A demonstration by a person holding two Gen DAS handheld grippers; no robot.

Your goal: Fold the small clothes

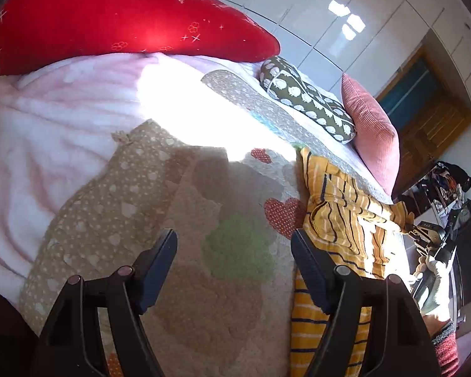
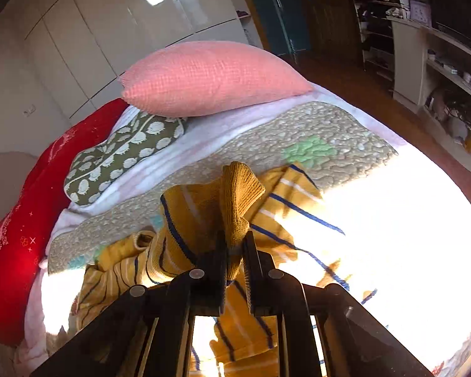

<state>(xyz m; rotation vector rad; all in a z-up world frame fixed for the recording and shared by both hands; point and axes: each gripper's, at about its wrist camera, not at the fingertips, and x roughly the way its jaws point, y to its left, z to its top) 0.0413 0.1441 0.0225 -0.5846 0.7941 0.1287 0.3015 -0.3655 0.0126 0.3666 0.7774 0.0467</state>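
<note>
A small yellow garment with dark blue and white stripes lies crumpled on a beige quilted mat on the bed. In the left wrist view my left gripper hangs open over the mat with nothing between its fingers; the garment lies just past its right finger. In the right wrist view my right gripper is shut on a ribbed mustard edge of the garment, which stands up out of the jaws. The rest of the cloth trails below onto the mat.
A red pillow, an olive patterned cushion and a pink cushion lie along the bed's far side. White wardrobe doors stand behind. Shelves and wooden floor lie past the bed's right edge. Glaring sunlight washes out part of the mat.
</note>
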